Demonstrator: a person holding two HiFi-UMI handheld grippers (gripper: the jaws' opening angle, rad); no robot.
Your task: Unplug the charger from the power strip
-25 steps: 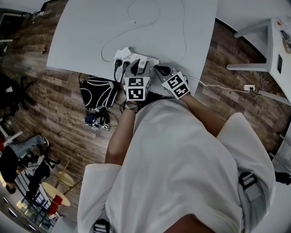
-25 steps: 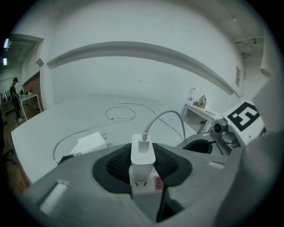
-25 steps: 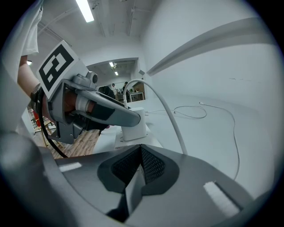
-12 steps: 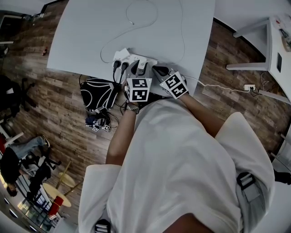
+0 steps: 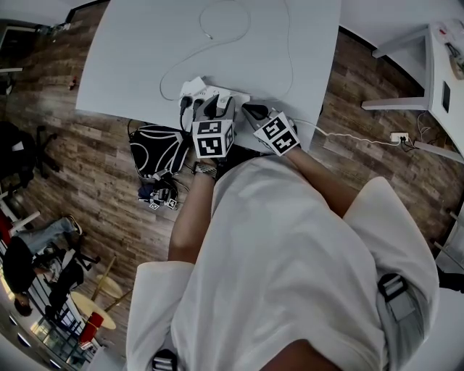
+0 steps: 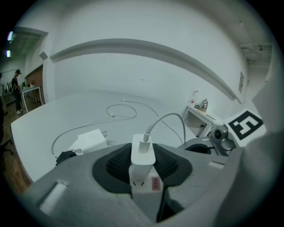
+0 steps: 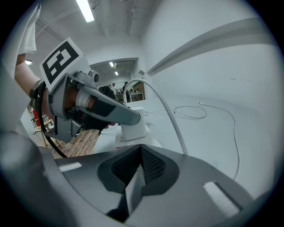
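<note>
A white charger (image 6: pixel 143 155) stands plugged into the white power strip (image 6: pixel 144 182) at the table's near edge, and its cable (image 6: pixel 166 120) arcs up and away. My left gripper (image 6: pixel 143 165) is shut on the charger, one dark pad against each side. In the head view that gripper (image 5: pixel 214 109) sits over the strip (image 5: pixel 206 93). My right gripper (image 7: pixel 141 166) is shut with nothing between its pads. Its tip (image 5: pixel 251 111) lies at the strip's right end. The right gripper view shows the left gripper's finger (image 7: pixel 108 111) across the charger (image 7: pixel 133 125).
A loose white adapter (image 6: pixel 91 141) with bare prongs lies left of the strip, beside black plugs (image 5: pixel 190 103). A thin white cable (image 5: pixel 225 18) loops over the table (image 5: pixel 145 51). A black bag (image 5: pixel 156 148) sits on the floor below. Another table (image 5: pixel 435 65) stands at right.
</note>
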